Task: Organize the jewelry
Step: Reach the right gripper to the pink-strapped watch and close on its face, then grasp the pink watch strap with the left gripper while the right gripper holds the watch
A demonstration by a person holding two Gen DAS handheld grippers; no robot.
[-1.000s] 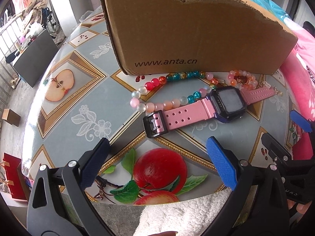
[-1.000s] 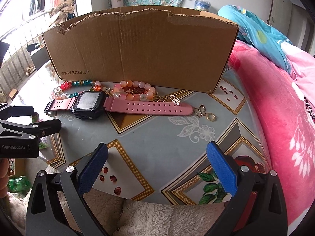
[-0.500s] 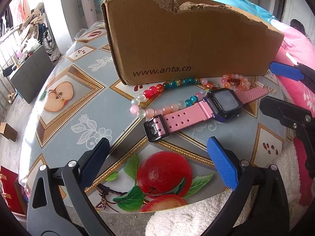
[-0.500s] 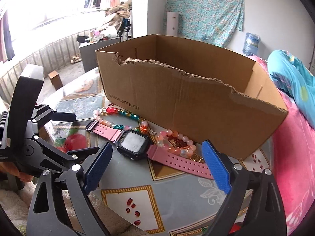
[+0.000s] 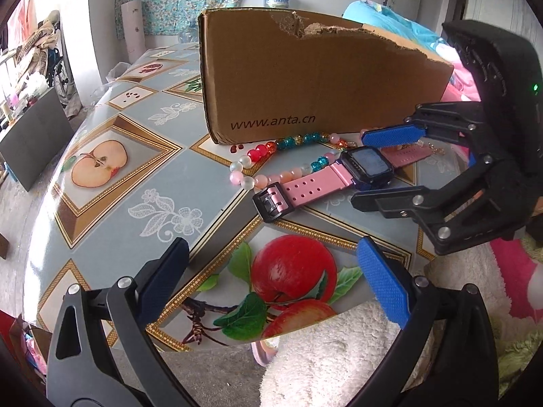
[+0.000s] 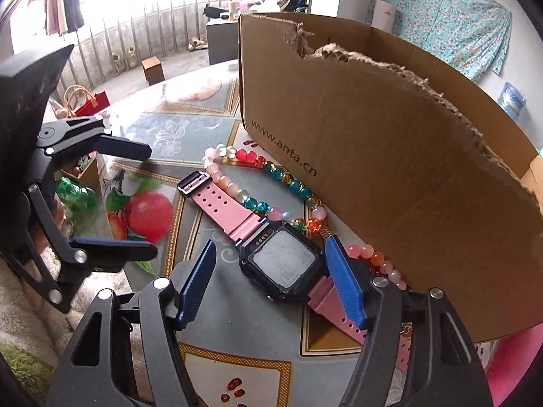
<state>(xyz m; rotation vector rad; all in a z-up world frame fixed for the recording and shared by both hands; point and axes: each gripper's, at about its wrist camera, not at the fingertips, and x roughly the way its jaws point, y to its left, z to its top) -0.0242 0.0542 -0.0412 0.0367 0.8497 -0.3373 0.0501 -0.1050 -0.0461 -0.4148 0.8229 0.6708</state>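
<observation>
Little of the sorting looks done. The tall brown cardboard box with a torn upper edge fills the upper right of the right wrist view, and the part of its inside that shows there is bare; the rest is hidden behind its front wall. All the jewelry seen lies outside it, on the round table under a blue-grey oilcloth printed with apples.

The pink-strapped digital watch with a black square case lies flat at the centre of the right wrist view, just in front of the box. The right gripper straddles its case. Its blue-padded jaws have just been closing, but a gap shows at the left pad, and I cannot tell whether the right pad already touches the strap, so I judge the watch not yet gripped.

The left gripper, at the bottom of the left wrist view, stands wide open above the red apple print, holding nothing.

The long string of pink, red, teal and amber glass beads runs along the foot of the box and partly under the watch strap. A second, shorter bracelet of pink and orange beads is half hidden behind the right pad. Something thin and gold-coloured near the right edge of the left wrist view is too small to identify.
</observation>
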